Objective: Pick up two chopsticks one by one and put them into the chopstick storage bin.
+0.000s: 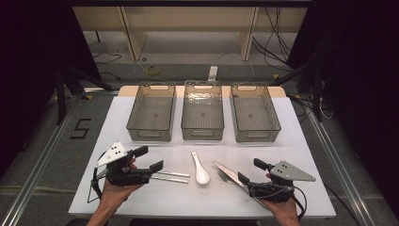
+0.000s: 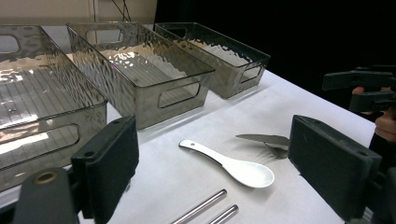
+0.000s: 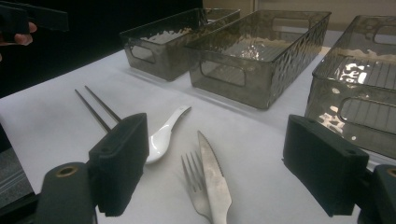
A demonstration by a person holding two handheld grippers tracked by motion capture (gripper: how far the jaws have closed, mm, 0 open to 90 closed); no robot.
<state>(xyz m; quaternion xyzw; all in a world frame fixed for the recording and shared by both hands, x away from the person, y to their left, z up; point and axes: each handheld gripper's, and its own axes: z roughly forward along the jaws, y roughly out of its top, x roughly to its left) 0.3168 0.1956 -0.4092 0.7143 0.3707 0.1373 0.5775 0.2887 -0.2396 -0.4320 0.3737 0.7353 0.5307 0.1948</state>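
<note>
We had the left gripper jaws apart, nothing held, metal chopsticks just ahead. White spoon mid-table. Fork showed clearest in right gripper view, knife lying against it. Right gripper also gaped, empty. Three bins behind.
</note>
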